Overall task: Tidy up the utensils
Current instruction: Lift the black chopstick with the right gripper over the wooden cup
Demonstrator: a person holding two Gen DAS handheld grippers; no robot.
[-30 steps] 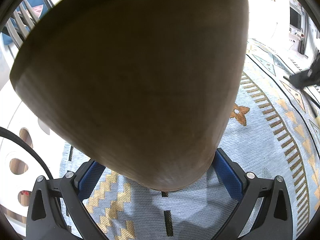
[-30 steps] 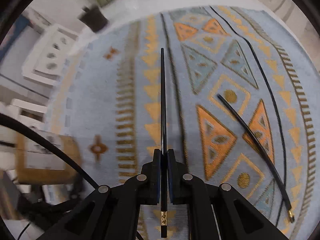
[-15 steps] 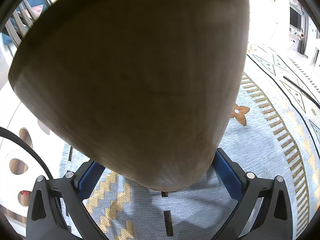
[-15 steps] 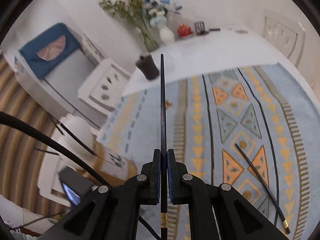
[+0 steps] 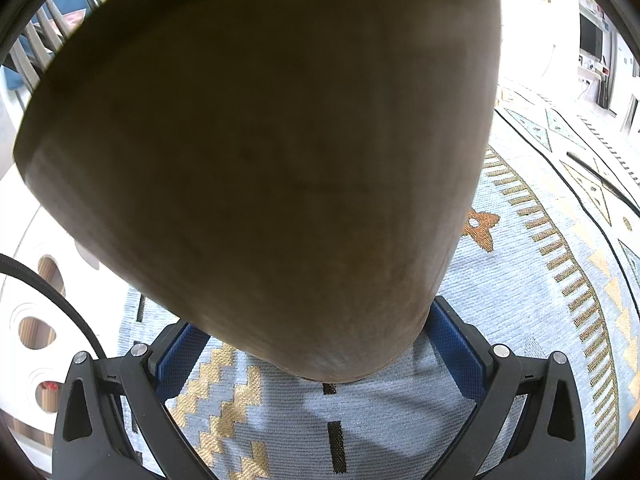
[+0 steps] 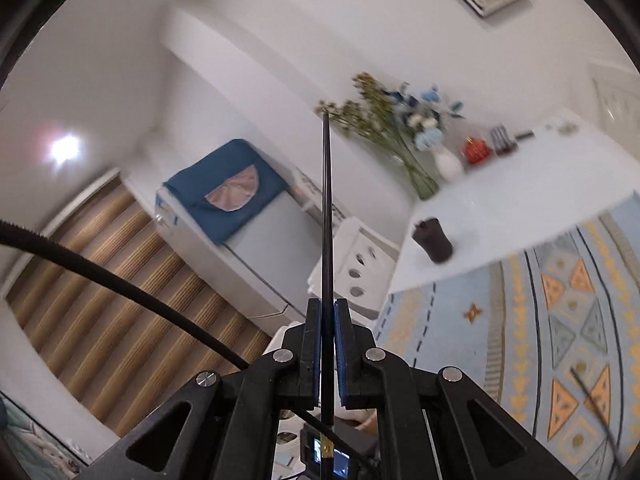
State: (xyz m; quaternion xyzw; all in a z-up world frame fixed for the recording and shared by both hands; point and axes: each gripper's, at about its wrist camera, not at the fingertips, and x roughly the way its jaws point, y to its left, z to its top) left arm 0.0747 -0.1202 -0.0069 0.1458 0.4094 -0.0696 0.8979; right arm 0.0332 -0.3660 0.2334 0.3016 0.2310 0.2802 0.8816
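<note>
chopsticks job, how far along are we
Nothing looks put away yet. In hand: the right tongs are shut on one black chopstick, raised clear of the patterned cloth, while the left tongs grip a brown wooden holder over the same cloth. Left to do: drop this chopstick into the holder, then fetch the second chopstick lying on the cloth.

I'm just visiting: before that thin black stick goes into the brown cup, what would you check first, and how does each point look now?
1. Right gripper shut on chopstick: ok.
2. Chopstick straight along the fingers: ok.
3. Left gripper clamps brown holder: ok.
4. Holder's mouth visible, free: cannot tell.
5. Chopstick tip above holder: cannot tell.
6. Second chopstick lies on the patterned mat: ok.
</note>
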